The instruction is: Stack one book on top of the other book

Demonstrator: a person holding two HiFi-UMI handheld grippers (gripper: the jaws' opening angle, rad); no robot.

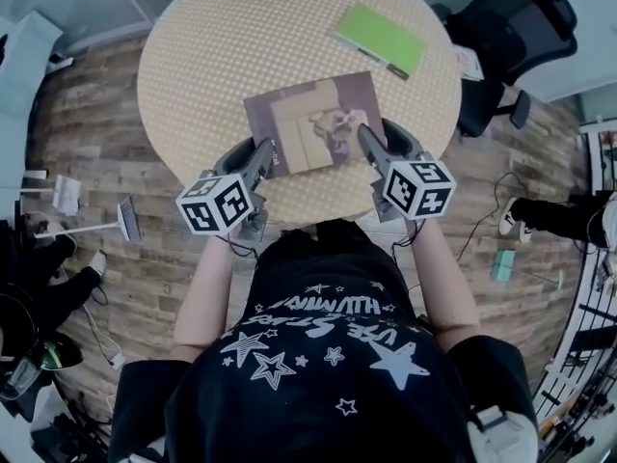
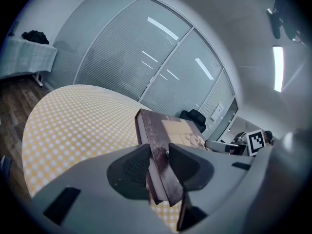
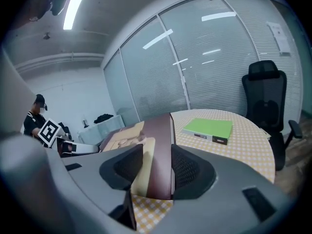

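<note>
Left claw (image 2: 160, 155) pinched the brown book (image 1: 313, 123) at its near left corner, with one pad on the cover and the other on the underside. The right claw (image 3: 156, 155) was clamped on the same book at its near right corner, with its pads pressed on both faces in the same way. The book spanned the gap between the two claws, cover up, and reached away from them toward the middle of the round tabletop (image 1: 222, 37). In both gripper views the checked cloth showed beneath the book's near edge, so that edge was off the cloth. Whether the far edge touched could not be told.

The brown book hung over the near part of the tabletop, its near edge close to the rim where the person's body (image 1: 318, 355) stood. The green book (image 1: 381, 39) lay flat at the far right, just inside the rim and well apart from the brown book. A broad stretch of bare checked cloth ran between them and across the whole left and far side. A black office chair (image 1: 501, 27) stood on the wooden floor (image 1: 106, 123) just beyond the right rim, near the green book.
</note>
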